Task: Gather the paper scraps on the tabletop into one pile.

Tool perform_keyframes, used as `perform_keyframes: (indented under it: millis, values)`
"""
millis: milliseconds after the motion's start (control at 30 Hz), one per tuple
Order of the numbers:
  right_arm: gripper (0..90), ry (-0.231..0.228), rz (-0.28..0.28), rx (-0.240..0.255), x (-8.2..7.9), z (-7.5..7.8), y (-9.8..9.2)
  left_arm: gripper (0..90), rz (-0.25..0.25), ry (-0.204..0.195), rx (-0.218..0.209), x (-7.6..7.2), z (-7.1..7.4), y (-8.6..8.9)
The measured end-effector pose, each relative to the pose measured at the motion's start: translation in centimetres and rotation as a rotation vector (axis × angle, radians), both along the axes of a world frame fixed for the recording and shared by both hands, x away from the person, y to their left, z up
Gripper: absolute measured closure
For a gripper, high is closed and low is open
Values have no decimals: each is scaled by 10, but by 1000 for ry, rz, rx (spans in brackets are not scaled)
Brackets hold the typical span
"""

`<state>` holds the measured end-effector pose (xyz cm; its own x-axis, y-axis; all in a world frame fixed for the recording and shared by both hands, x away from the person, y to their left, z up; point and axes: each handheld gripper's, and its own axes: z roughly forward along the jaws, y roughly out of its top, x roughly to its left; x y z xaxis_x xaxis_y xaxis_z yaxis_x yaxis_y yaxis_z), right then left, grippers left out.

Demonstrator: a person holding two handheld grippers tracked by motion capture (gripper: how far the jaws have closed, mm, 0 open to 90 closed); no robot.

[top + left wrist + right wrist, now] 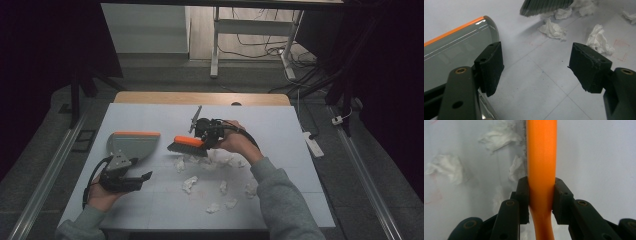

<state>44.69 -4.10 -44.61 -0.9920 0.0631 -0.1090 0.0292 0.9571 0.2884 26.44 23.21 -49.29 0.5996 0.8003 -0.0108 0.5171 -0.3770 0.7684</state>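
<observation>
Sweeping looks barely begun. The right hand-held gripper clamps the orange brush just right of the dustpan. Crumpled tissues lie scattered beyond it, none apparently inside. The left hand-held gripper gapes empty beside the dustpan.

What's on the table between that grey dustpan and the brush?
Bare table, as the high view shows: a narrow gap separates the dustpan from the brush. The nearest paper wad lies just below the bristles.
</observation>
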Motion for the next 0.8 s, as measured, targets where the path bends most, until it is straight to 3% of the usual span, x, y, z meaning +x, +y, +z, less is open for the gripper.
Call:
perform_keyframes:
  millis: [133, 233, 433, 500, 700, 800]
  values:
    - [701, -57, -43, 114, 1, 14, -12, 281, 3, -1, -1, 0, 0, 0]
    - [701, -95, -103, 151, 9, 18, -15, 281, 3, 1, -1, 1, 0, 0]
    - [701, -140, -152, 117, 28, 2, -4, 281, 2, 4, 3, 1, -1, 0]
    - [701, -135, -117, 80, 32, -4, 2, 281, 2, 5, 2, 1, -1, 1]
    - [702, -97, -60, 47, 25, -10, 15, 281, 1, 8, 2, 2, -2, 1]
    - [702, -77, -45, 3, 15, -9, 17, 281, 1, 4, 2, 1, -1, 1]
